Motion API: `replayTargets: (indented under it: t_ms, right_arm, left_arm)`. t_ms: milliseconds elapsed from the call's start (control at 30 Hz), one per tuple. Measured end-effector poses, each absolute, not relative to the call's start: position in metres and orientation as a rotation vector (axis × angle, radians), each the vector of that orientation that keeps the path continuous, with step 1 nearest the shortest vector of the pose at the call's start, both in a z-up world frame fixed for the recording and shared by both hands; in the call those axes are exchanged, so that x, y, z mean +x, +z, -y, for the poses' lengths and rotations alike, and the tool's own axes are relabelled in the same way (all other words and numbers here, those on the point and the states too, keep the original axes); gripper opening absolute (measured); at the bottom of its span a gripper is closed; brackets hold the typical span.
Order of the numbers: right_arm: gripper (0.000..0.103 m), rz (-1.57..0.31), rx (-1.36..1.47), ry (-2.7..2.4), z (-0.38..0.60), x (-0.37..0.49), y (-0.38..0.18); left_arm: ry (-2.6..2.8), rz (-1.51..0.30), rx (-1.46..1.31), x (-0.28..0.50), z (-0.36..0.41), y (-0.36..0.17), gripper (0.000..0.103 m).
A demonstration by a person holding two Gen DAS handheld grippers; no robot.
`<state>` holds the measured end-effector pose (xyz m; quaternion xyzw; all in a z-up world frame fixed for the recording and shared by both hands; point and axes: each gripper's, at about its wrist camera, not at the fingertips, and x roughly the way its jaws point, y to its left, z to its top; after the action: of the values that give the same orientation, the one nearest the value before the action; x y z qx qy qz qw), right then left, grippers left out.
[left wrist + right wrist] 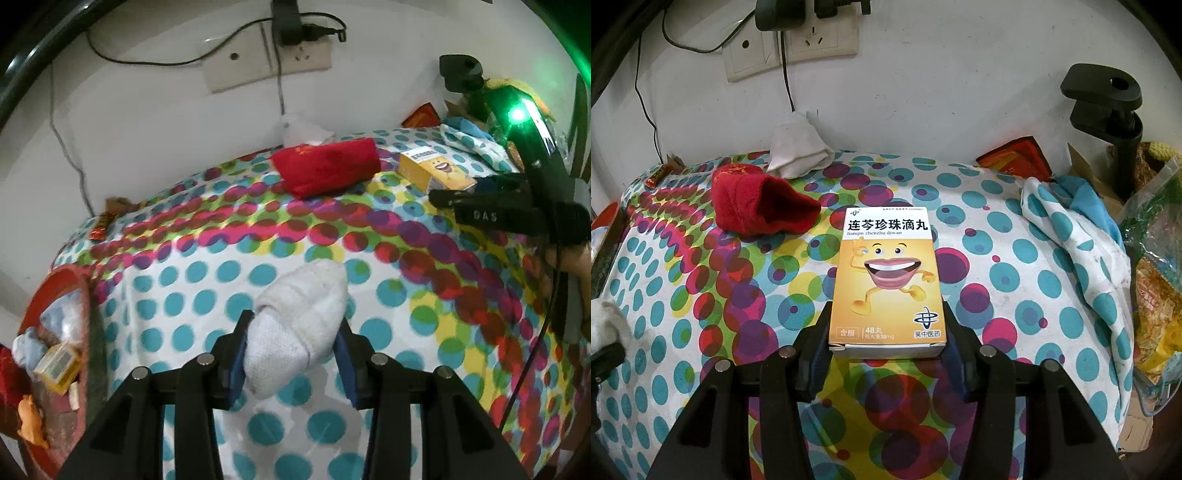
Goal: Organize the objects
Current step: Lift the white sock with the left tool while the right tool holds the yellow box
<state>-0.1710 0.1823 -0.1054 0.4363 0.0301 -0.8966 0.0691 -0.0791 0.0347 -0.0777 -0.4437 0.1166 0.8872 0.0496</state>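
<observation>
My left gripper (291, 350) is shut on a rolled white sock (303, 325) and holds it above the dotted tablecloth (192, 273). My right gripper (886, 332) is shut on the near end of a yellow medicine box (886, 273), which lies flat on the cloth; the box (432, 168) and the right gripper (480, 201) also show at the right of the left wrist view. A red rolled cloth (757, 206) lies at the back left, also visible in the left wrist view (328, 166). A second white sock (798, 147) rests against the wall.
A red basket (55, 354) with a small box and cloths sits at the table's left edge. A candy wrapper (103, 225) lies at the back left. A bunched dotted cloth (1071, 236), a red packet (1015, 155), a black clamp stand (1108, 110) and bags crowd the right. Wall sockets with cables hang above.
</observation>
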Motion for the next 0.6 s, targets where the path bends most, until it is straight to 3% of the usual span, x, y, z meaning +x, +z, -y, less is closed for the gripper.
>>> replayTargets:
  t_ms: [300,600]
  right_arm:
    - [0.05,-0.091,1.312,-2.701,-0.182,-0.17,-0.107]
    - [0.05,-0.093,1.312,-2.703,-0.182,-0.169,-0.109]
  left_arm:
    - [2.794,-0.349,-1.382,-0.054,0.005,-0.066,0.042]
    - [2.906,-0.229,-1.429,-0.031,0.074,-0.051,0.042]
